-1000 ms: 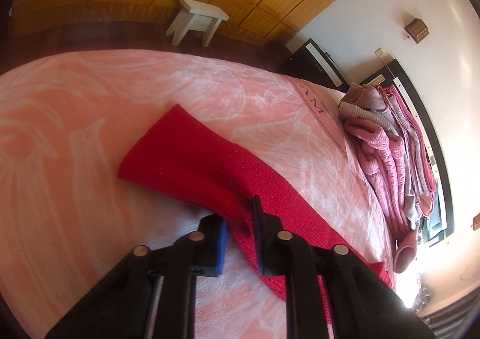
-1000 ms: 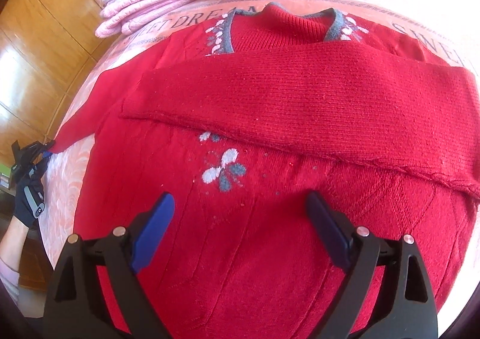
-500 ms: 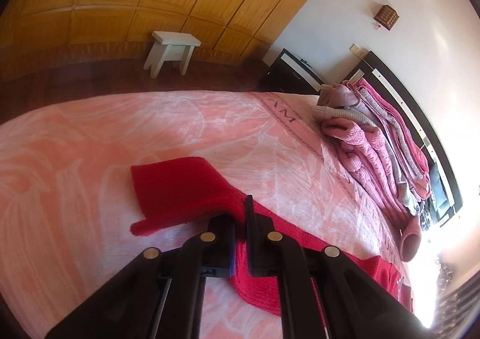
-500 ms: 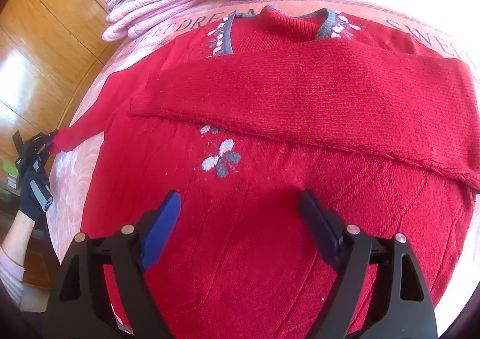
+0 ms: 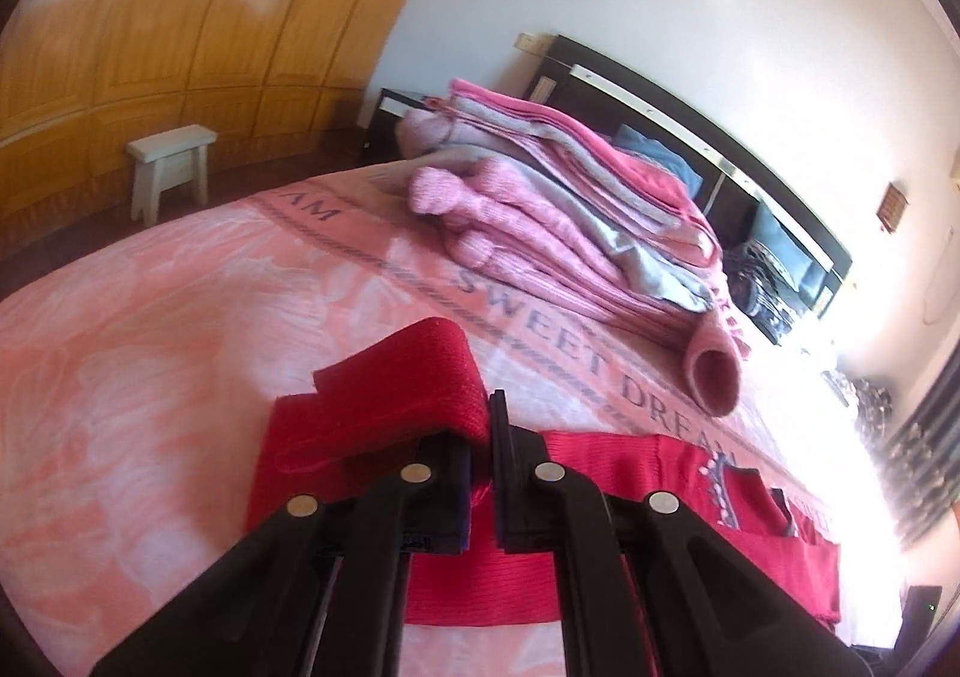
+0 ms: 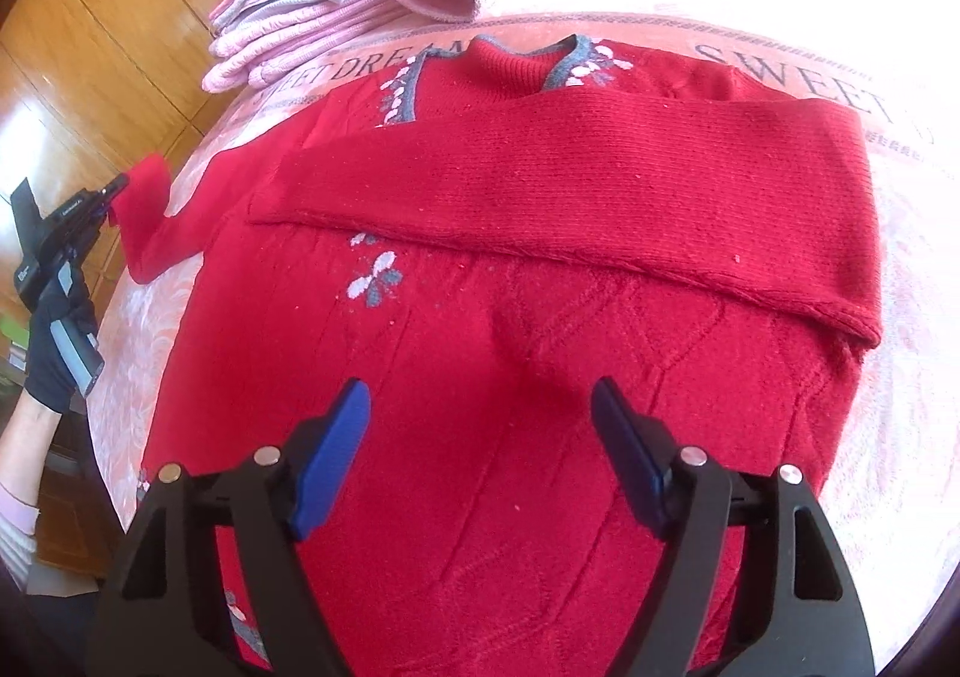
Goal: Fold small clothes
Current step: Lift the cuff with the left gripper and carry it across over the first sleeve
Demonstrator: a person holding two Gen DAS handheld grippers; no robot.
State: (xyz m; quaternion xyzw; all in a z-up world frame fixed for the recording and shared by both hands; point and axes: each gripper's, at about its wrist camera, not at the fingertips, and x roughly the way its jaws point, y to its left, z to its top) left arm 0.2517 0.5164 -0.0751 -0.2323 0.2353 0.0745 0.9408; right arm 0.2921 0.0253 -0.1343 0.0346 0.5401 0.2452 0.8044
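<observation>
Near the left edge of the bed [image 5: 150, 317], left gripper [image 5: 480, 425] is clamped on the cuff end of the red sweater [image 6: 510, 377]'s left sleeve [image 5: 390, 395], jaws pinched tight on the knit. Change since a second ago: that sleeve lay flat and stretched out toward the bed's left edge, now its end is lifted clear of the pink bedspread [image 5: 120, 407] and doubled back on itself, the cuff curling over the gripper tips and the camera swung round toward the headboard. In the right wrist view the left sleeve [image 6: 156, 221] hangs from the gripper, raised just off the sweater's left side, with the person's gloved hand [image 6: 57, 353] behind it. Right gripper [image 6: 480, 419] is wide open, gripping nothing, hovering over the sweater's lower front; it looks slightly closer to the hem than before. Sweater lies face up mid-bed, collar toward the headboard, right sleeve [image 6: 600, 185] already folded across the chest. Stack of folded pink and grey clothes [image 5: 570, 197] sits beyond the collar, untouched. Judgement: the second sleeve fold is under way; the sleeve needs carrying across the chest onto the other sleeve, then the body fold remains. Risk: the knit is floppy, so the cuff could bunch on landing.
</observation>
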